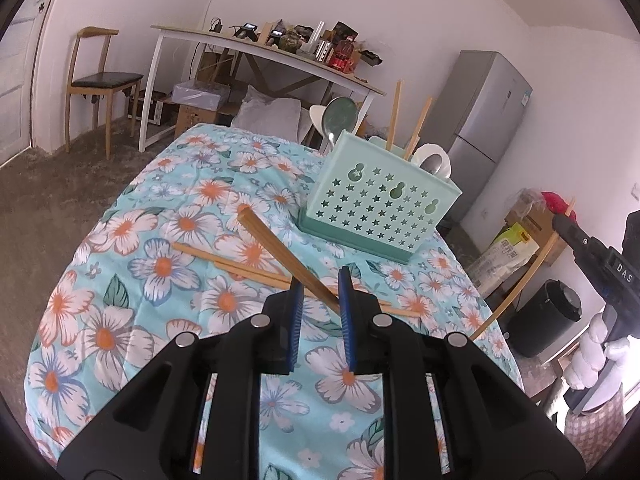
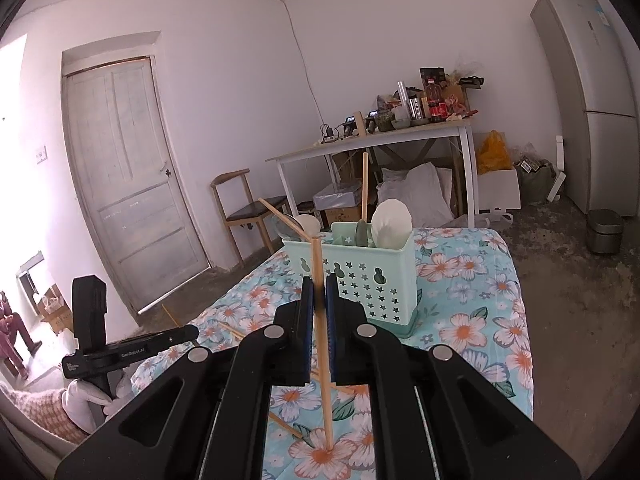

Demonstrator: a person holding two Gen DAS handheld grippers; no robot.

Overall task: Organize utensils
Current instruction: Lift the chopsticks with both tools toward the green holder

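A mint-green utensil holder with star holes stands on the floral tablecloth, with spoons and chopsticks upright in it. My left gripper is shut on a pair of brown chopsticks. They slant up to the left, clear of the cloth. My right gripper is shut on one thin pale chopstick, nearly upright, with its lower end at the cloth. Loose chopsticks lie on the cloth in front of the holder. The right gripper also shows at the right edge of the left wrist view.
Behind the table are a cluttered white desk, a wooden chair, a pillow and boxes. A grey fridge and a black bin stand at the right. A white-gloved hand holds the right gripper. A door is on the left.
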